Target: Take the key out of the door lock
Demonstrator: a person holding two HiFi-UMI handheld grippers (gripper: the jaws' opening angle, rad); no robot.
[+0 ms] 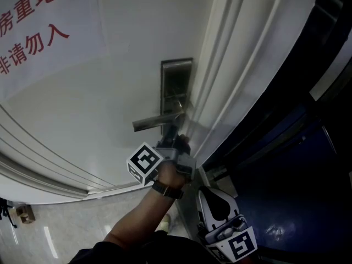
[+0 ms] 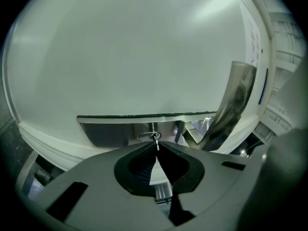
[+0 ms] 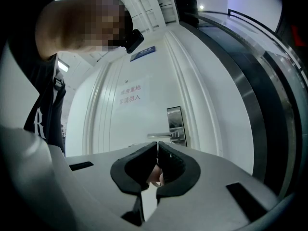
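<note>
The left hand (image 1: 171, 174) reaches up from the 7 o'clock corner of the head view. Its forearm is bare, with a dark band (image 1: 167, 190) round the wrist. It pushes the left gripper (image 1: 172, 138) toward 12 o'clock against the white door (image 1: 82, 109), just below the lever handle (image 1: 157, 121). In the left gripper view the jaws are pinched together on the key (image 2: 156, 137). The key is a thin, silvery sliver that runs from the jaw tips straight into the round keyhole of the steel lock plate (image 2: 110, 131). Only a short, bright edge of it shows, at 12 o'clock from the pads, with the handle curving up at 2 o'clock.

The right gripper (image 1: 212, 199) hangs lower, at 5 o'clock from the left one and near the door's edge. Its jaws are pressed together with nothing between them, and it points toward the distant lock plate and handle.
</note>
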